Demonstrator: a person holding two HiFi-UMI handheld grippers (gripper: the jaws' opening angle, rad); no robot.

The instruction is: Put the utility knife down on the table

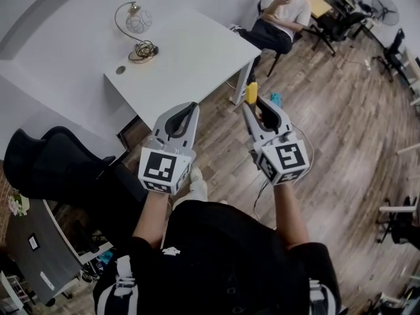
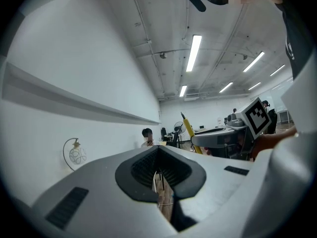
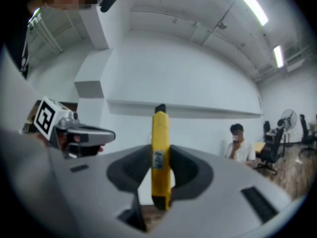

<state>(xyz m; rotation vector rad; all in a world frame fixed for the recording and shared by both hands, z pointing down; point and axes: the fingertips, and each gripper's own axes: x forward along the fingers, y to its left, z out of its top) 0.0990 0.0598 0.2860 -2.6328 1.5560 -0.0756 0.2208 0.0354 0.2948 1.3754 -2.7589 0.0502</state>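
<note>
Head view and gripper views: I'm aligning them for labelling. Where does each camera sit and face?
Head view: on the person's head, looking steeply down at table and floor; forearms, left gripper, right gripper show.
Left gripper view: on that gripper, looking along its closed jaws; right gripper shows at right.
Right gripper view: on that gripper, looking along jaws clamped on the upright utility knife; left gripper shows at left.
Shared: all three show the utility knife and the seated person.
</note>
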